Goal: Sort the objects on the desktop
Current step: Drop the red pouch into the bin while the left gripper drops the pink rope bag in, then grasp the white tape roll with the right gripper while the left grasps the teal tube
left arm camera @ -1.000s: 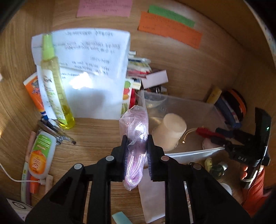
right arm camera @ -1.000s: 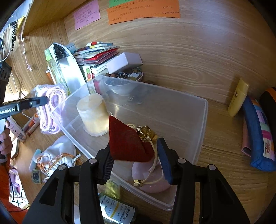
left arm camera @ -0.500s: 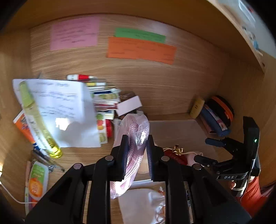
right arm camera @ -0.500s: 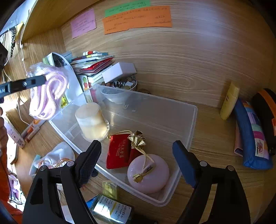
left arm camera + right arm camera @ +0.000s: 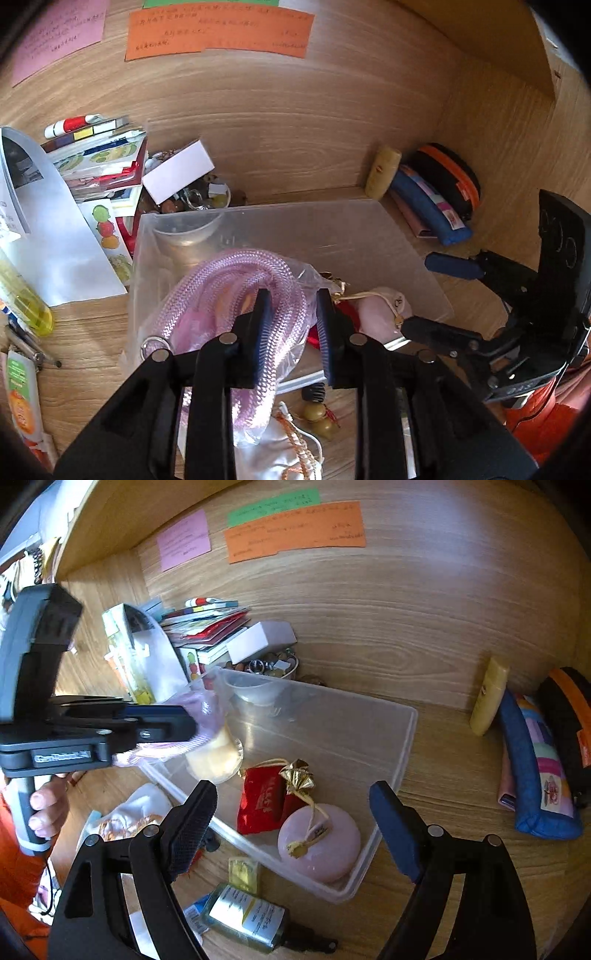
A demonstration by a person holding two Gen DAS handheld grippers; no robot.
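My left gripper is shut on a clear bag with a coiled pink cord and holds it over the left end of the clear plastic bin. From the right wrist view the bag hangs above the cream candle in the bin. A red pouch with a gold bow and a pink round pouch lie in the bin. My right gripper is open and empty, above the bin's near edge.
Books and a white box stand behind the bin. A white drawstring pouch and a small bottle lie in front of it. Pencil cases and a yellow tube lie at the right. Tubes and a spray bottle lie at the left.
My right gripper opened and let go of the red pouch, which now lies in the bin. My left gripper carried the pink cord bag over the bin.
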